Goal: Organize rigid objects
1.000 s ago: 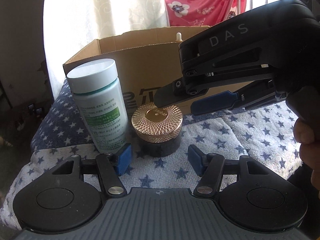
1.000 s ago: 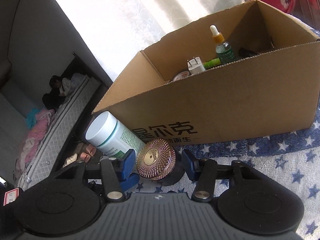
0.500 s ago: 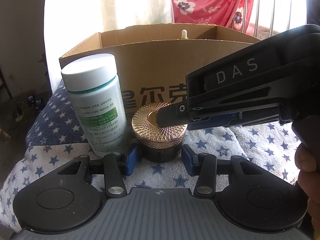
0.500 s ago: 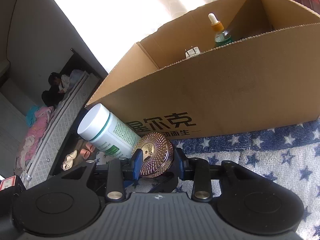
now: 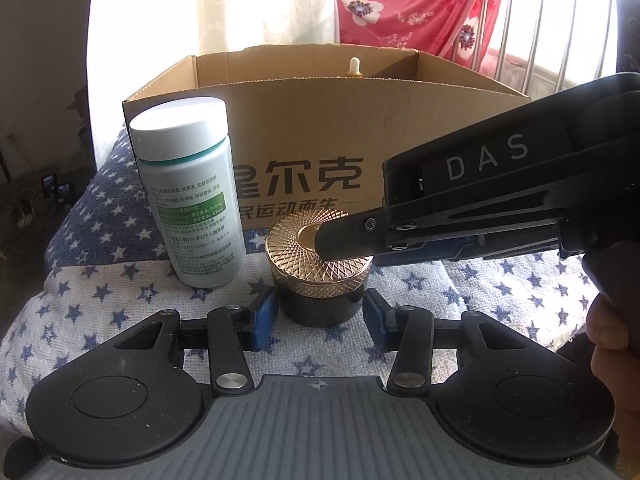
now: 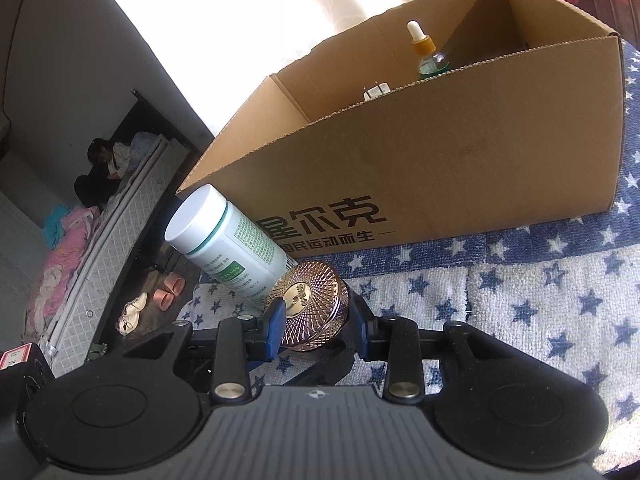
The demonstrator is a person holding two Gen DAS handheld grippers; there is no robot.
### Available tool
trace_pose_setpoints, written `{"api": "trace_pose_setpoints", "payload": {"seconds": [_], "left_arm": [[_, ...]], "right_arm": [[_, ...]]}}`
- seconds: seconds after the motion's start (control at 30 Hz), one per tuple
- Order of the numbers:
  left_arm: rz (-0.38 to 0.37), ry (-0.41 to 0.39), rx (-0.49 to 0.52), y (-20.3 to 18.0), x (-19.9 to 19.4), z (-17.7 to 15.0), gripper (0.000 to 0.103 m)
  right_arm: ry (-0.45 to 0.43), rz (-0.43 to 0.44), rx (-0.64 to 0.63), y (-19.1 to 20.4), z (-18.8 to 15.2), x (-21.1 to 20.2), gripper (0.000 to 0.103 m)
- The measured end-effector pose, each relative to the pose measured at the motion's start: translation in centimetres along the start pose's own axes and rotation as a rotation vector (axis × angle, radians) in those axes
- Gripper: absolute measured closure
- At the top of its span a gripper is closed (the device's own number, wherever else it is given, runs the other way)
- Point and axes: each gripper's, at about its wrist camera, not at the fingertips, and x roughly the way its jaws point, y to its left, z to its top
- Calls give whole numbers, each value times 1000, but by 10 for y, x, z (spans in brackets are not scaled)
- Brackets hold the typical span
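Observation:
A small dark jar [image 5: 320, 304] with a rose-gold patterned lid [image 5: 320, 256] stands on the star-print cloth in front of the cardboard box. My left gripper [image 5: 320, 314] is shut on the jar's dark body, one blue pad on each side. My right gripper [image 5: 340, 248] comes in from the right, above the jar. In the right wrist view the right gripper [image 6: 318, 328] is shut on the lid [image 6: 314, 304], with its blue pads at the lid's rim. A white bottle [image 5: 188, 200] with a teal band stands just left of the jar.
The open cardboard box [image 6: 440, 160] behind the jar holds a dropper bottle [image 6: 426, 52] and a white plug [image 6: 376, 90]. The white bottle [image 6: 224, 240] nearly touches the lid. The cloth [image 6: 540, 300] ends at a drop on the left, with a floor and shoes below.
Both grippers have closed in: the left jaws narrowed onto the jar's body and the right jaws onto the lid. The left gripper moved closer to the jar.

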Motion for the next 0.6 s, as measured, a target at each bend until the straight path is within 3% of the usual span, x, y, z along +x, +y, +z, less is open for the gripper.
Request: {"api": "trace_pose_setpoints", "payload": {"seconds": [0.6], "left_arm": [[-26,10,24,-9,-4,-2,57]], "right_arm": [[-3,2,24,1,-7,-10,63]]}}
